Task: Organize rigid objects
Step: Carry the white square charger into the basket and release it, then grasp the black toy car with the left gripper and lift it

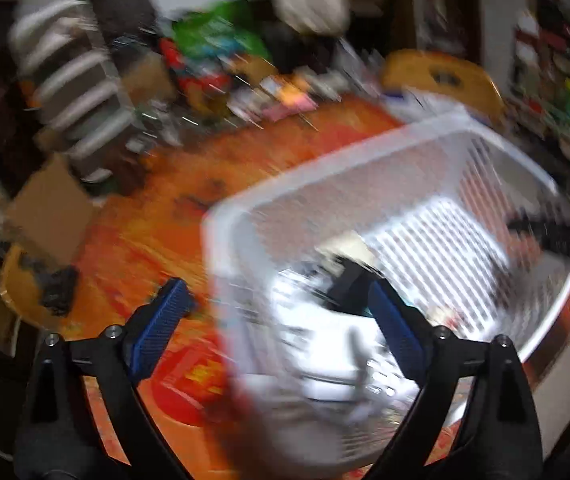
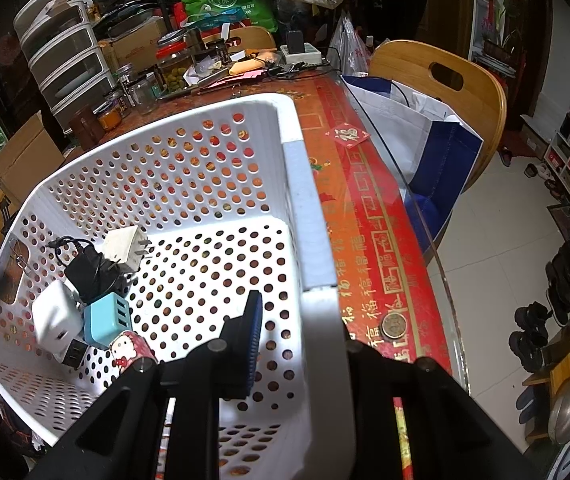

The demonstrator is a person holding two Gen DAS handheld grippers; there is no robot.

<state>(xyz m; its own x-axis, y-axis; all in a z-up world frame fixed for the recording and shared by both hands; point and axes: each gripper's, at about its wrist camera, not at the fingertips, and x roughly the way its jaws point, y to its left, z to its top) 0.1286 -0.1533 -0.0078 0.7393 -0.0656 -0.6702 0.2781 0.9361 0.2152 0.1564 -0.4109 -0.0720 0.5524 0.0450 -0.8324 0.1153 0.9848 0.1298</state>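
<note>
The white perforated basket (image 2: 213, 168) sits on the red-and-orange patterned table (image 2: 373, 216) and holds a small cluster in one corner: a cream plug adapter (image 2: 125, 250), a black charger with its cord (image 2: 89, 270), a white charger (image 2: 55, 314), a light-blue USB charger (image 2: 109, 322) and a Hello Kitty tape roll (image 2: 131, 350), all touching or just beside one another. The rest of the basket floor is bare. The right gripper (image 2: 297, 344) is closed on the basket's near wall, one blue pad (image 2: 253, 344) inside, the other finger hidden behind the rim. The left gripper (image 1: 281, 332) has its jaws spread wide, straddling the basket's opposite rim in a heavily blurred view, gripping nothing. The table edge runs just right of the basket, beside a wooden chair (image 2: 445, 76) carrying a blue-and-white bag (image 2: 437, 148). Jars, boxes and a green bag (image 2: 229, 0) crowd the far end
</note>
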